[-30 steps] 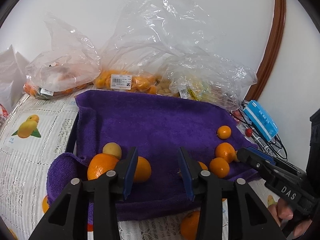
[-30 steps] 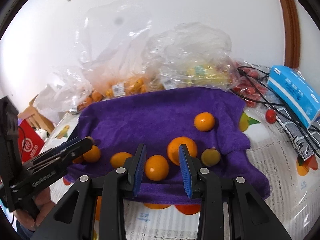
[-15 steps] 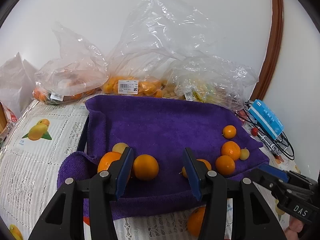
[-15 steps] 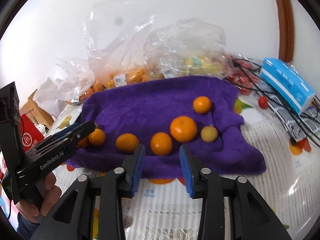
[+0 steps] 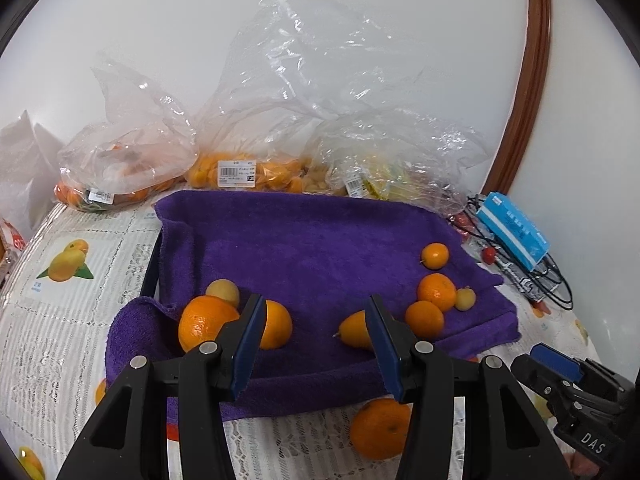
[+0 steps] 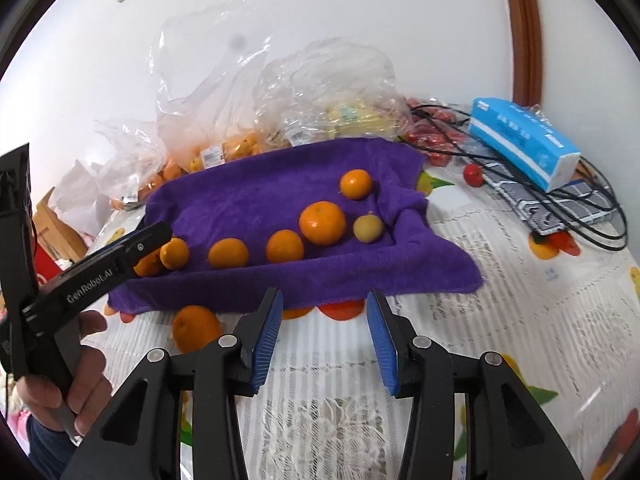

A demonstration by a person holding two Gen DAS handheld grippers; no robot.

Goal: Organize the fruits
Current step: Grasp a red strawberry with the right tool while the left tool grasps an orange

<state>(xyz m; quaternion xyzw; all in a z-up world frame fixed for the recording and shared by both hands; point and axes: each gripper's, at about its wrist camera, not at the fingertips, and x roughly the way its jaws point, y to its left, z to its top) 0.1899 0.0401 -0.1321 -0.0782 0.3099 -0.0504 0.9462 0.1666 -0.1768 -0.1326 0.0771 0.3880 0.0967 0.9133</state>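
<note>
2 grippers in view, both spread wide with nothing between the fingers. Left gripper hovers low over the near edge of the purple towel, its blue pads flanking a bare patch of cloth; a big orange and a second orange sit just beside its left finger, a pale yellow fruit behind them, and a small oval orange fruit just beside its right finger. Right side of the towel holds a cluster: 2 oranges touching or nearly so, a small yellowish fruit against them, and 1 small orange apart, farther back. 1 loose orange lies off the towel on the lace tablecloth, below the left gripper's right finger. Right gripper is over bare tablecloth, short of the towel's front edge (well clear of any fruit). Behind the towel, clear plastic bags of fruit line the wall; a blue tissue pack and black cables sit at the right. Person's hand grips the left gripper's handle.
</note>
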